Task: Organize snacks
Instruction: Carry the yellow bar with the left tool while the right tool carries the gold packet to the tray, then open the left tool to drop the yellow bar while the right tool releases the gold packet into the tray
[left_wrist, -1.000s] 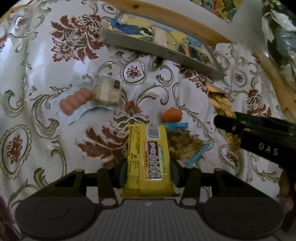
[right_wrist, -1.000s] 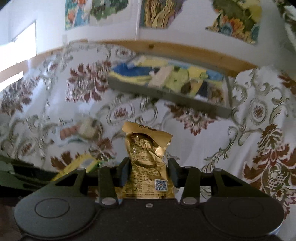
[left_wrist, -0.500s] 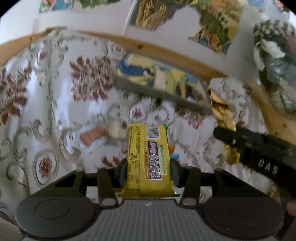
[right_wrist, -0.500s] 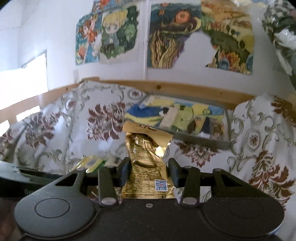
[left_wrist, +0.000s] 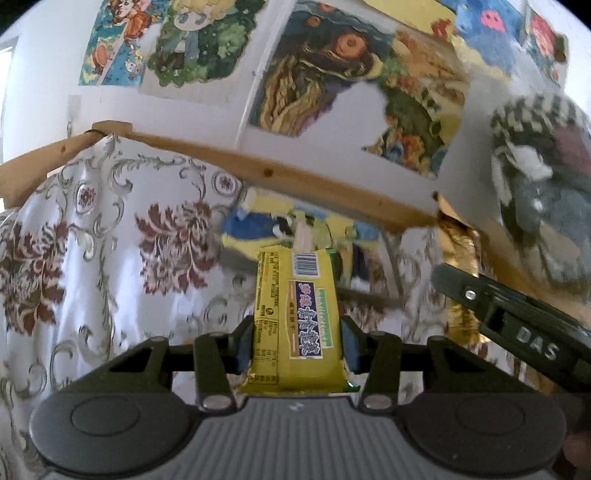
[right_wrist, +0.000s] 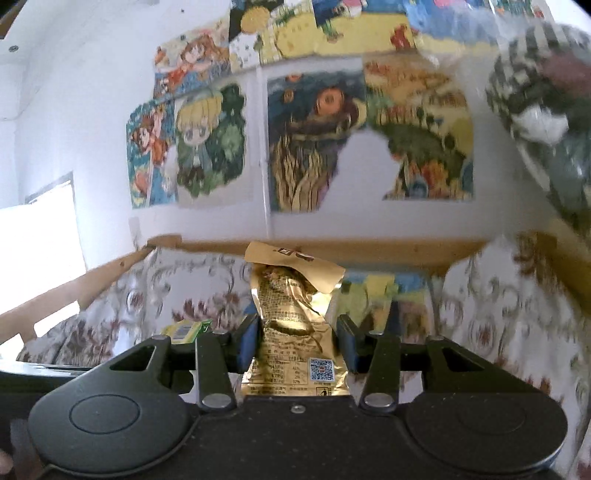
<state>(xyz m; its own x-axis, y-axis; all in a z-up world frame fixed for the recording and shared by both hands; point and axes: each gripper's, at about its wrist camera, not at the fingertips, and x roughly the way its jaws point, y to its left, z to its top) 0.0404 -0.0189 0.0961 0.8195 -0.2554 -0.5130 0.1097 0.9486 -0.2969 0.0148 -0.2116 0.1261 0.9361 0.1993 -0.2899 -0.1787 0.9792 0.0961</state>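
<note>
Left tongs (left_wrist: 297, 332) clamp yellow pkt (left_wrist: 295, 317) lengthwise, barcode fwd; right tongs (right_wrist: 299, 343) clamp gold pkt (right_wrist: 293, 317) upright

1. A white wall (right_wrist: 92, 122) is covered with colourful cartoon and painted posters (right_wrist: 317, 140), some with torn edges.
2. A pale wooden rail (left_wrist: 303, 184) runs along the foot of the wall.
3. A white cloth with maroon floral and grey scroll patterns (left_wrist: 110, 258) drapes the surface below the rail.
4. Bright daylight enters through a window (right_wrist: 37, 229) at the left.
</note>
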